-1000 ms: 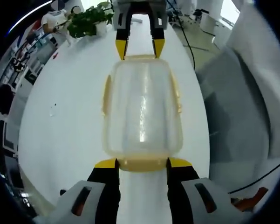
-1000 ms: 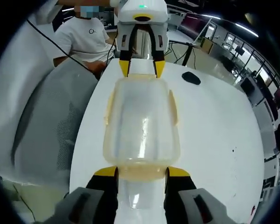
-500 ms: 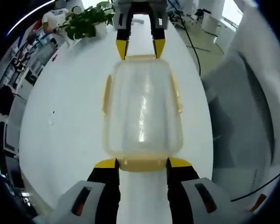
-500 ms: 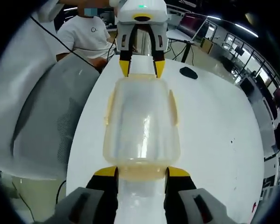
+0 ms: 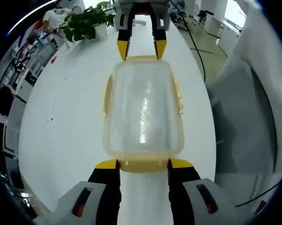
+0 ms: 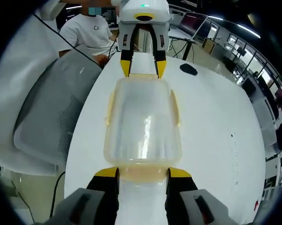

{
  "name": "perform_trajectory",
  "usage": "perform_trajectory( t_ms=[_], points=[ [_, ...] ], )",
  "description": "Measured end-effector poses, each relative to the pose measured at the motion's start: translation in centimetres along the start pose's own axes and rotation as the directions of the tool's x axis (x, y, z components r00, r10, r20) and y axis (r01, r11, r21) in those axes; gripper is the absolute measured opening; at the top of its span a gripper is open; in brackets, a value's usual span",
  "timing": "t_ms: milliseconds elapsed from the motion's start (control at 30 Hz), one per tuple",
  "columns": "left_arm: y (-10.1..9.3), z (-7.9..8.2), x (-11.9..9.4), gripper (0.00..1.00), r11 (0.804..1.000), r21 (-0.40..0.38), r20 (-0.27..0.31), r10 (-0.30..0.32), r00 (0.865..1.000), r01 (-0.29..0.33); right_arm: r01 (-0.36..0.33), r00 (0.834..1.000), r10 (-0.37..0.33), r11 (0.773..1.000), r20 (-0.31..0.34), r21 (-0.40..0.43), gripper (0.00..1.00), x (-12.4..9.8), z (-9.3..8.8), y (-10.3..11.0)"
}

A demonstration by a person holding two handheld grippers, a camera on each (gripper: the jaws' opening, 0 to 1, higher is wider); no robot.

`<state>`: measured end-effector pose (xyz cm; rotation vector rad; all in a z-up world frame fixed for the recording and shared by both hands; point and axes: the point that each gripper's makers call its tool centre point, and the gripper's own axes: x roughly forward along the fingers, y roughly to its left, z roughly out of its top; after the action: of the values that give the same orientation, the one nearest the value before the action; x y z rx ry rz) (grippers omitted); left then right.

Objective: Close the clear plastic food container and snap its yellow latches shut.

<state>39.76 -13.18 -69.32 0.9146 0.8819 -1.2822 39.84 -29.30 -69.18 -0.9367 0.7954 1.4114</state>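
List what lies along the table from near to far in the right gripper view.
Right hand-held gripper → clear container → left hand-held gripper → black mouse, off to one side.

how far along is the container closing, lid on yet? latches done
Done: the lid looks seated on the clear container. In hand: the left gripper brackets the near end latch, and the right gripper sits at the far end; neither visibly grips. Left: whether the yellow side latches are snapped can't be told, so they may need pressing.
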Motion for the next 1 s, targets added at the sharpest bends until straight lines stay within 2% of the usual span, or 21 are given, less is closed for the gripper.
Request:
perform_trajectory(
  t_ms=[633,1000],
  points=[
    [0.4,2.9,2.0,0.37,1.000,0.017,0.001,-0.003,1.000,0.003,0.009,1.000,-0.008,1.000,-0.019,0.015,0.37,-0.6,-3.5,-0.2],
    [0.7,3.4,3.2,0.37,1.000,0.012,0.006,-0.013,1.000,0.013,0.004,0.999,-0.004,1.000,-0.032,0.009,0.37,-0.4,-4.7,-0.5]
  ],
)
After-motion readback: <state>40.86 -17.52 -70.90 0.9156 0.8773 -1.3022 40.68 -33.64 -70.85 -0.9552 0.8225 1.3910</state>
